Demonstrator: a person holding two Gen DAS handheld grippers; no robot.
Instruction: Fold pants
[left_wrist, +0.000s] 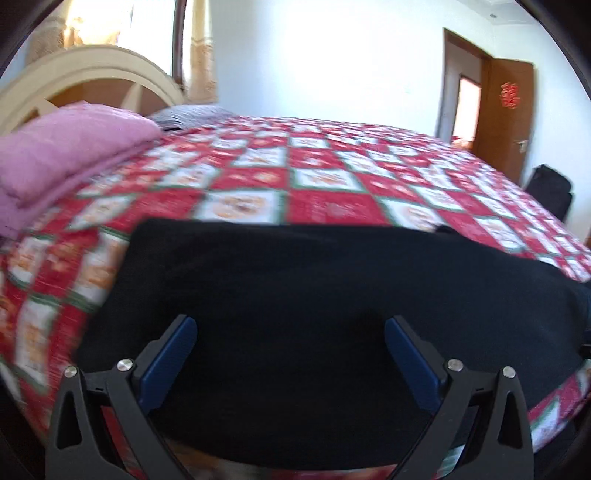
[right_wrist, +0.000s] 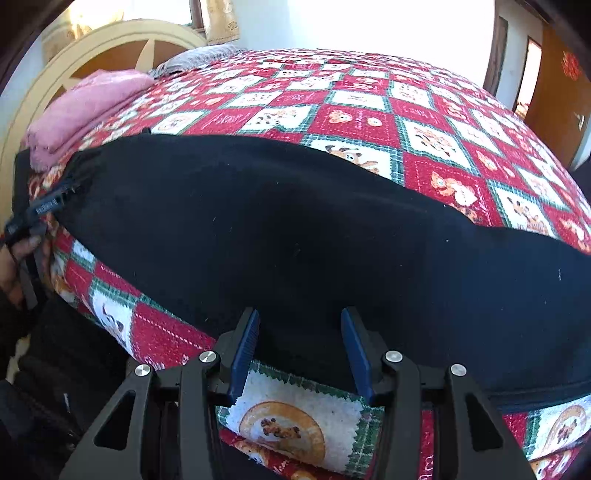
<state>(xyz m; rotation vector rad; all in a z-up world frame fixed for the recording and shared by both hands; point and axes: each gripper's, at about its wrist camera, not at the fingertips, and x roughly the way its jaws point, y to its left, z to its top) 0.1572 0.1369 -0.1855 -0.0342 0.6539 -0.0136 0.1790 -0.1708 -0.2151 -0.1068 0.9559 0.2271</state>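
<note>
- Lowest in the right wrist view, the right gripper (right_wrist: 301, 328) stood with its blue pads parted and nothing pinched, straddling the near hem of the pants (right_wrist: 295, 229) where black cloth met the quilt (right_wrist: 424, 122).
- In the left wrist view, the left gripper (left_wrist: 290, 332) hung released too, its pads wide apart over the black cloth, grasping nothing.
- The pants lay flat across the middle of both frames, a long dark band along the near edge of the bed, seemingly already doubled leg on leg.
- At the left edge of the right wrist view, the other gripper's dark tip sat by the far-left end of the pants.
- Judging from this, the step in hand was lining up both grippers on the cloth for the next fold.
- The next move would call for each gripper to close on an edge, catching every layer, then lift together.
- Farther, upper left, a pink blanket (right_wrist: 92, 103) lay by the headboard (right_wrist: 110, 44).
</note>
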